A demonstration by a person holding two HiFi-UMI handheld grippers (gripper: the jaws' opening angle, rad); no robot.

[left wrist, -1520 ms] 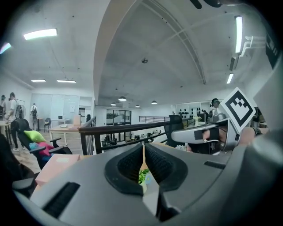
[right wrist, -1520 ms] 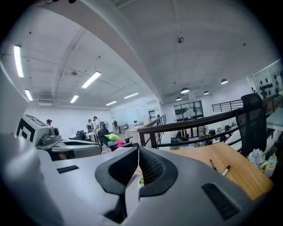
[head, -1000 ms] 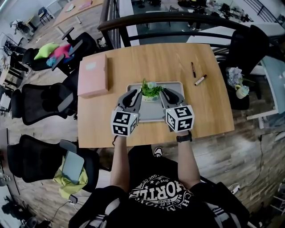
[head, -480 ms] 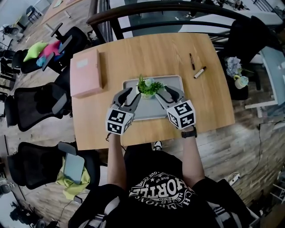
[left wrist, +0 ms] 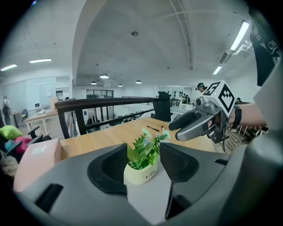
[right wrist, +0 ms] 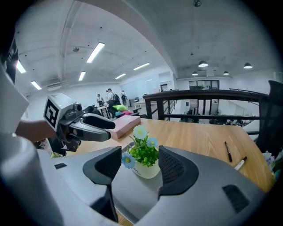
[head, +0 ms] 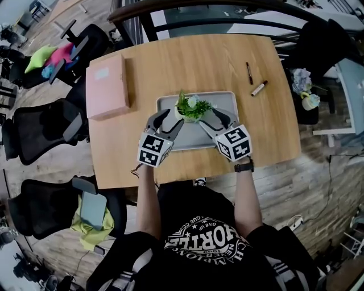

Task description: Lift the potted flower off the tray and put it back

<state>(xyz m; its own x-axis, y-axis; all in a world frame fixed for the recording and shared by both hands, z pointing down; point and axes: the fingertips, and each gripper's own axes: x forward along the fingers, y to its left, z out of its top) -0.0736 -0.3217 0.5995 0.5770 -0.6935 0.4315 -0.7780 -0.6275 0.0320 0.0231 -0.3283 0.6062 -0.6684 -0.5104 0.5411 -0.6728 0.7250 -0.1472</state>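
The potted flower (head: 192, 108), green leaves and pale blue blooms in a small cream pot (left wrist: 140, 171), stands upright at the far side of the grey tray (head: 227, 100). My left gripper (head: 165, 121) is to its left and my right gripper (head: 219, 120) to its right, both low over the tray and pointing at the pot. Both pairs of jaws have just been opening and now stand wide. In the left gripper view the pot shows between the pads (left wrist: 108, 170) without touching them. The right gripper view shows the pot (right wrist: 146, 167) apart from its pads (right wrist: 177, 167) too.
The tray lies on a wooden table (head: 199, 57). A pink box (head: 107, 85) lies at the table's left, and a pen (head: 249, 73) and a marker (head: 259, 88) at the far right. Black office chairs (head: 40, 128) stand to the left, and a dark railing (head: 187, 8) runs behind the table.
Both grippers have come down toward the tray on either side of the pot, and their jaws have spread wider. The pot has stayed in place.
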